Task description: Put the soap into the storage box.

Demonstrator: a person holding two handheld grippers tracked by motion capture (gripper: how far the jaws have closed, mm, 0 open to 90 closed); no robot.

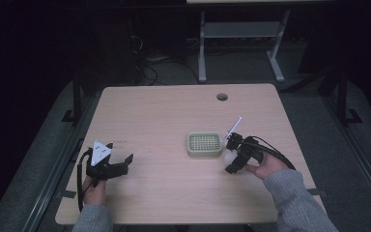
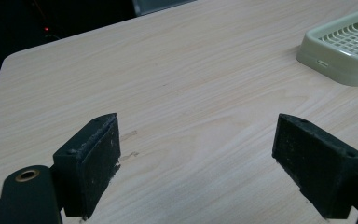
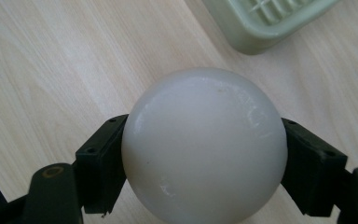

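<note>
A dim lab or test room: a bare wooden bench (image 1: 164,121) with a cable hole (image 1: 222,96), loose cables (image 1: 145,67) on grey floor beyond, and a metal-legged desk frame (image 1: 241,43) behind.

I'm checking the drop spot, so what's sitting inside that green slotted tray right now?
Nothing can be seen inside the green tray; its grid floor looks bare from above. The white ball is outside it, clamped in the right gripper. Anything beneath the grid is hidden.

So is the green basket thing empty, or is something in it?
Empty, as far as shown. The green basket shows only its bare grid floor from above, and the white ball is outside it, squeezed in the right gripper.
</note>
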